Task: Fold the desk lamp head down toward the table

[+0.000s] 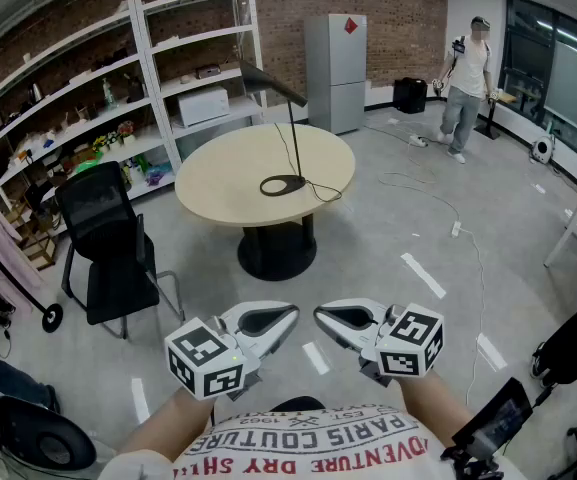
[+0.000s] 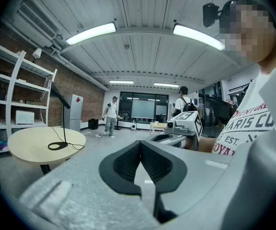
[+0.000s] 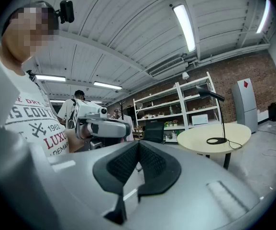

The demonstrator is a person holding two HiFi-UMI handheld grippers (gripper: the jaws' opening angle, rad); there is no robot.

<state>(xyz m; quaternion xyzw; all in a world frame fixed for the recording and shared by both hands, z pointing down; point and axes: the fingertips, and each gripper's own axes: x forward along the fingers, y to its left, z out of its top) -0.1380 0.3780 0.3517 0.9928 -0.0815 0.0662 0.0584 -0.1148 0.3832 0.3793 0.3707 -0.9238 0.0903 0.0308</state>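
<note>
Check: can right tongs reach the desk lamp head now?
Probably not: right tongs sit shut by the person's body, with a stretch of floor between them and the desk lamp head. Nothing blocks the way.

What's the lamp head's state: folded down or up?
Up, not folded: the lamp head juts out atop the upright stem, high above the round table.

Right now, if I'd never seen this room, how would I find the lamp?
Find the big round table in the middle of the room. The lamp stands on it: a thin black pole on a ring base, the only thing there.
</note>
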